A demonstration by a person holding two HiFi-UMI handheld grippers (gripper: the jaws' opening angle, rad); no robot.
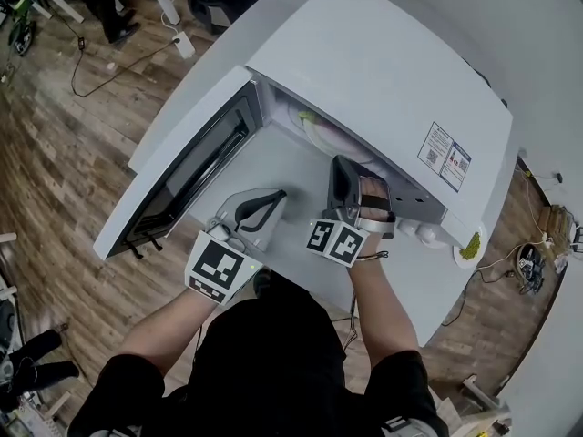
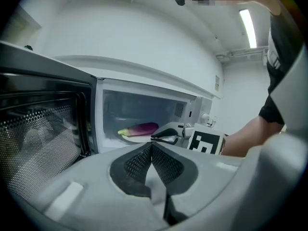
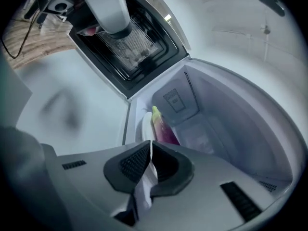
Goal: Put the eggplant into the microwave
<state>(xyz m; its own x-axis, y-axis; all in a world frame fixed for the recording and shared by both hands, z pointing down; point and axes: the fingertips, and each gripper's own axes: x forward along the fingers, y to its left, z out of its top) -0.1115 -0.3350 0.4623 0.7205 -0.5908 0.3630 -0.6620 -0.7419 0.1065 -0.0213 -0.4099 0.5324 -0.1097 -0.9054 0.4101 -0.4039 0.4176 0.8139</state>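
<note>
Eggplant [image 2: 142,128], glossy purple, inside white microwave [image 1: 364,71]: likely light, slick, best gripped mid-body; left gripper [image 2: 151,145], right gripper [image 3: 150,142] closed, empty.

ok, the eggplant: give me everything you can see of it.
The eggplant is long and glossy purple with a pale green stem cap, and looks whole as far as it shows. It lies on its side on a white plate inside the open microwave, stem end toward the door. Only the plate is seen touching it. The right tool is shut near the opening, clear of it.
</note>
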